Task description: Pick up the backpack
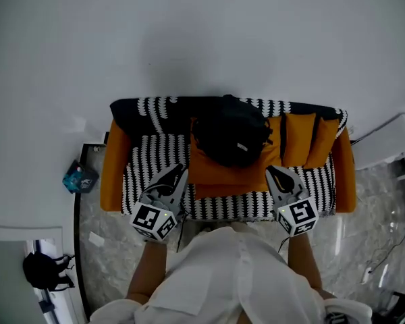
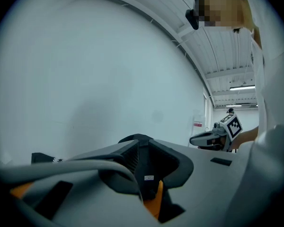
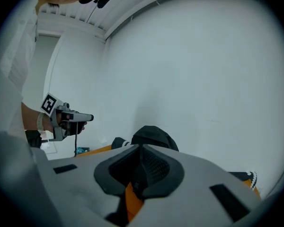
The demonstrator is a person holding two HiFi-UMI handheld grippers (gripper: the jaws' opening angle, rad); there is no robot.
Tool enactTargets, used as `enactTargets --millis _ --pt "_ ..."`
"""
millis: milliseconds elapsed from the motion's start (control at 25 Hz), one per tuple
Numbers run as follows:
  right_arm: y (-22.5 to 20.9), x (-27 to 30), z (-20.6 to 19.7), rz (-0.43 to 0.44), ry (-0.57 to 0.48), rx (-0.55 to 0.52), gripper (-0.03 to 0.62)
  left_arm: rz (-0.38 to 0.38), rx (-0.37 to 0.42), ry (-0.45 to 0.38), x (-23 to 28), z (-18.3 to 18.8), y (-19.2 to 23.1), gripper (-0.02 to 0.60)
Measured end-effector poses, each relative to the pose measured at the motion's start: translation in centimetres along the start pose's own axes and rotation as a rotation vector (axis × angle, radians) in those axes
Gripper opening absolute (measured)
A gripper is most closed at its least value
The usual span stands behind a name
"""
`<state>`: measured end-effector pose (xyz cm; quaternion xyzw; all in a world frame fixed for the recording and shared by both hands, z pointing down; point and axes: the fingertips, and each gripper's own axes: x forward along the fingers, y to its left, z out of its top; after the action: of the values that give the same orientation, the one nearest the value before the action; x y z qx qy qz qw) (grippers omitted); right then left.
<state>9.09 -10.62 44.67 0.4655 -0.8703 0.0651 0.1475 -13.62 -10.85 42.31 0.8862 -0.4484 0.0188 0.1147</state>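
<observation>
The backpack (image 1: 229,139) rests on the orange cushion (image 1: 219,175). The left gripper (image 1: 180,171) and right gripper (image 1: 272,172) are nearer, with jaws closed and empty.

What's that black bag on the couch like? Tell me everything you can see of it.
The backpack is black, rounded and soft-looking, like fabric, with a small pale label. It rests on an orange cushion in the middle of the patterned sofa, against the backrest. The left gripper and right gripper, both shut, are short of it.
</observation>
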Motion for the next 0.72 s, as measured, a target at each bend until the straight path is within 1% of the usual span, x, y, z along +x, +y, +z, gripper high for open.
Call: enactTargets --millis 120,360,400,440,600,720 --pt "-1.6 1.8 0.3 0.034 -0.003 -0.006 0.021 0.015 -0.016 -0.006 2.0 0.2 0.4 0.075" --pt "-3.9 4.9 -0.4 0.087 0.017 0.011 0.029 0.023 -0.002 0.021 5.1 -0.4 1.4 0.077" --pt "-4.2 5.4 -0.6 0.096 0.021 0.015 0.062 0.024 0.001 0.025 5.5 -0.6 1.6 0.077" --pt "-4.4 5.9 -0.8 0.105 0.026 0.016 0.111 0.025 0.002 0.030 6.0 -0.7 1.9 0.076" --pt "-5.3 7.8 -1.9 0.124 0.055 0.002 0.134 0.036 -0.015 0.048 7.3 -1.6 2.6 0.077" --pt "-6.0 9.3 -2.7 0.127 0.075 -0.004 0.149 0.032 -0.012 0.074 8.0 -2.3 2.6 0.077"
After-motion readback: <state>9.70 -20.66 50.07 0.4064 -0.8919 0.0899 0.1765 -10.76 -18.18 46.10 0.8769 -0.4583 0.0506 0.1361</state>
